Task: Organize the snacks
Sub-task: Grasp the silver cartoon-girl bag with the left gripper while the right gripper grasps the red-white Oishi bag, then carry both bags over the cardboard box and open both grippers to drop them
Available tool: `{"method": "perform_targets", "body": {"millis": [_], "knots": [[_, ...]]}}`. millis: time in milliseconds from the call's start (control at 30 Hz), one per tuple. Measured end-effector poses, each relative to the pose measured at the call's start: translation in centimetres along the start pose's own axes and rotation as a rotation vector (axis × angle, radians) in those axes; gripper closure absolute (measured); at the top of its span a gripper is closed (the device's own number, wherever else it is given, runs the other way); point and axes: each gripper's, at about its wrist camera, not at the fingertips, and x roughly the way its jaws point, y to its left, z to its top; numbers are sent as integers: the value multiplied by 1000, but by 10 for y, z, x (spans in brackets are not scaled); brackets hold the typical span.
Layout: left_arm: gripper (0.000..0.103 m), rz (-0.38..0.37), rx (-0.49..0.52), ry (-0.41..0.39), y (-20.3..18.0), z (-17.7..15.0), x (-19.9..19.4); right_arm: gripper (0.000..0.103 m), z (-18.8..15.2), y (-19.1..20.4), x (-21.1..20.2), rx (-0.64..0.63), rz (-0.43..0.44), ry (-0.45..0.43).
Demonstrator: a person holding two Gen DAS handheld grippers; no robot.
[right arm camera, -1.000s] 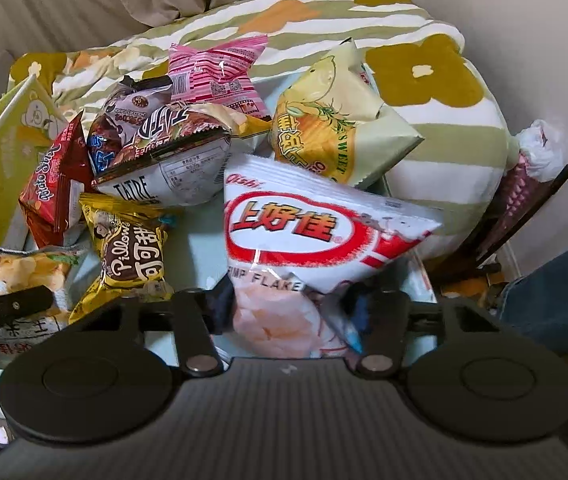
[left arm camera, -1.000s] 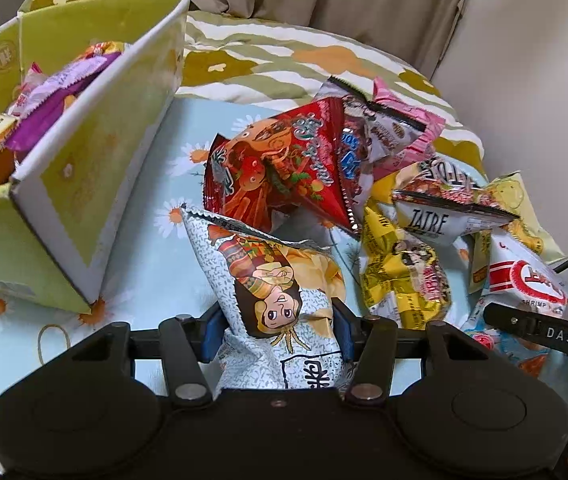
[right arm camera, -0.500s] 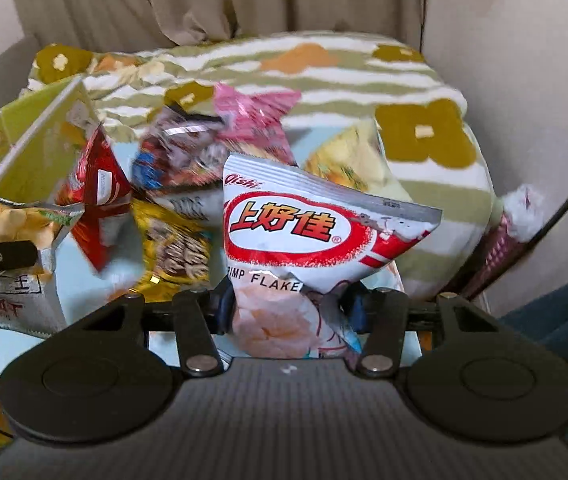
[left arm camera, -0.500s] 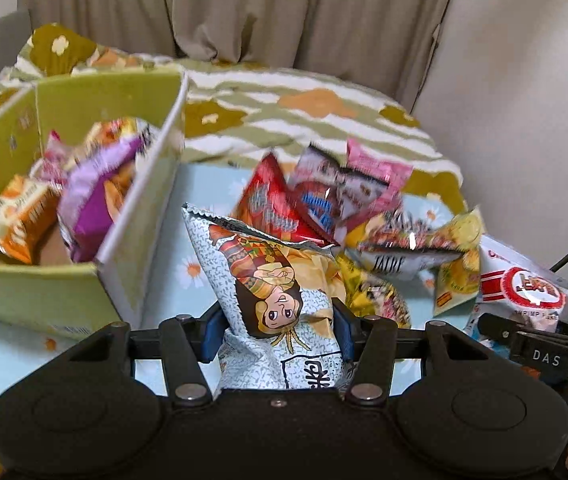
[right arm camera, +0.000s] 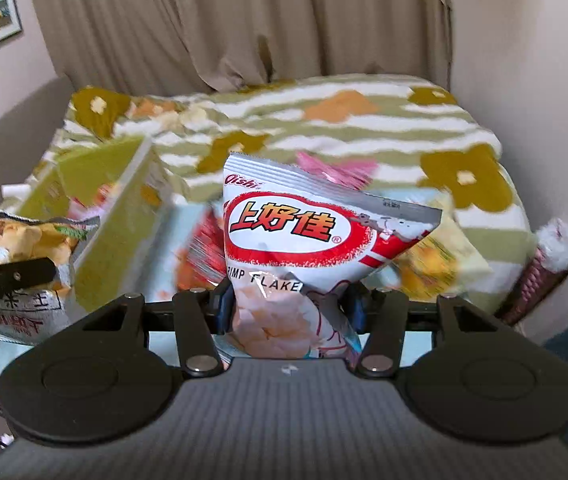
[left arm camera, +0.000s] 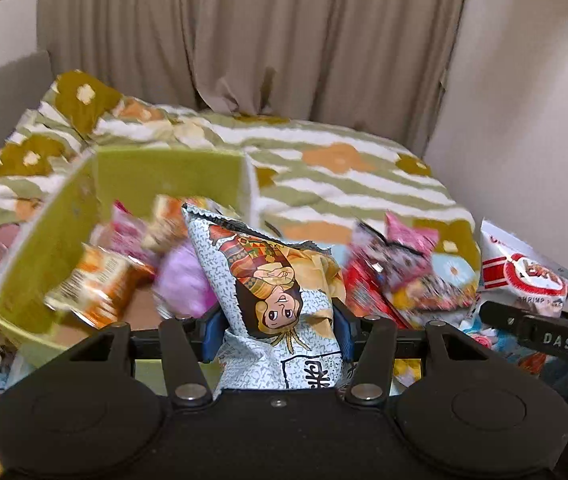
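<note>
My left gripper is shut on a pale speckled snack bag with a cartoon figure, held up in the air just right of the green box. The box holds several snack packs, blurred. My right gripper is shut on a white and red shrimp flakes bag, held above the table. That bag also shows at the right of the left wrist view. The cartoon bag shows at the left of the right wrist view.
Several loose snack bags lie on the light blue flowered table between the box and the wall. A bed with a green, orange and white quilt lies behind. Curtains hang at the back. A wall stands close on the right.
Both grippers have risen with their bags. The left one has moved left toward the green box, whose inside now shows. The loose bags have dropped lower in both views.
</note>
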Motion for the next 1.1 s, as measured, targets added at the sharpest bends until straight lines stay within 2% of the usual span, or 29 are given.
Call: {"method": "perform_targets", "body": {"millis": [367,500,700,733,767,833,1100], "knots": [[46,71,-17,-56,99,47,0,36,52,122,16,-62,171,-72],[46,59,-13,-31,133,55,12,36,63,165,33,-77,204,-59],[45,7,25,39,169,49,37,36,67,217,57,-76,192,-28],[41,-7,25,49,173,47,41,36,66,224,60,-72,188,-23],[25,-19,22,58,178,45,44,35,66,228,63,-70,184,-18],[6,-26,18,55,186,40,47,35,63,238,70,-69,174,-6],[4,-37,-61,55,208,32,42,35,56,262,92,-95,159,51]]}}
